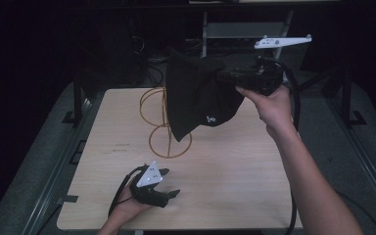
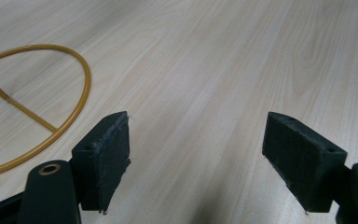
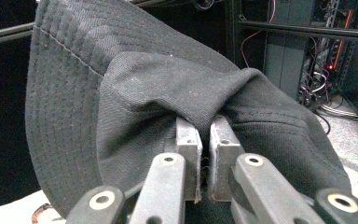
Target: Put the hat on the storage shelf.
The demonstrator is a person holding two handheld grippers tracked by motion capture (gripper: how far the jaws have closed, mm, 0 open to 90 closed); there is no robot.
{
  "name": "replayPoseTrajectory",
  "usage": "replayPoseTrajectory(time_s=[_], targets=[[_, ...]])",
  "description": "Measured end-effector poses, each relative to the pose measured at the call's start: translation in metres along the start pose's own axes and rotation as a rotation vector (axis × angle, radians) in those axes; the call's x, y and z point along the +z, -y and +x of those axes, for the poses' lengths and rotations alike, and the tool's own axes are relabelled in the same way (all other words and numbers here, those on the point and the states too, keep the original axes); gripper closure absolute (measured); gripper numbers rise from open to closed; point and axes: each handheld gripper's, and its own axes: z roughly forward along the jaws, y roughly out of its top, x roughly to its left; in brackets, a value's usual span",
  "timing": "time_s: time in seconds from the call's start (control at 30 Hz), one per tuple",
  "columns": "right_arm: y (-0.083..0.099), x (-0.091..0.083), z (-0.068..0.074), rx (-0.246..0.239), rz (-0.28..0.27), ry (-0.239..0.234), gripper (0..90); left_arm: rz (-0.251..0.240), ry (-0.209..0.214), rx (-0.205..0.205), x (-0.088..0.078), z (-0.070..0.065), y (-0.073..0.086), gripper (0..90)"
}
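Note:
A black bucket hat (image 1: 198, 95) hangs in the air over the far half of the table, pinched by my right gripper (image 1: 225, 77), which a hand holds up at the right. In the right gripper view the jaws are shut on a fold of the hat (image 3: 135, 93), right gripper (image 3: 204, 140). Just left of and partly behind the hat stands a gold wire hat stand (image 1: 165, 122) with a ring base (image 2: 32, 116). My left gripper (image 1: 171, 183) rests low near the table's front edge; its jaws stand open over bare wood, left gripper (image 2: 196, 154).
The light wooden table (image 1: 235, 166) has dark floor around it. A metal frame with cables (image 1: 245, 29) stands behind the far edge. A black cable (image 1: 293, 98) trails from the right gripper down along the forearm.

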Motion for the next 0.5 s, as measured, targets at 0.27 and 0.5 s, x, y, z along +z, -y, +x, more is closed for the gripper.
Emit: replayPoseTrajectory(time_s=[0.27,0.5], targets=[[-0.012,0.018,0.002,-0.012,0.028,0.001,84.7,-0.001,0.004,0.000,0.000,0.000,0.000,22.7],[-0.018,0.034,0.003,-0.013,0.055,-0.001,84.7,0.002,0.010,0.001,0.003,-0.002,0.000,22.8]])
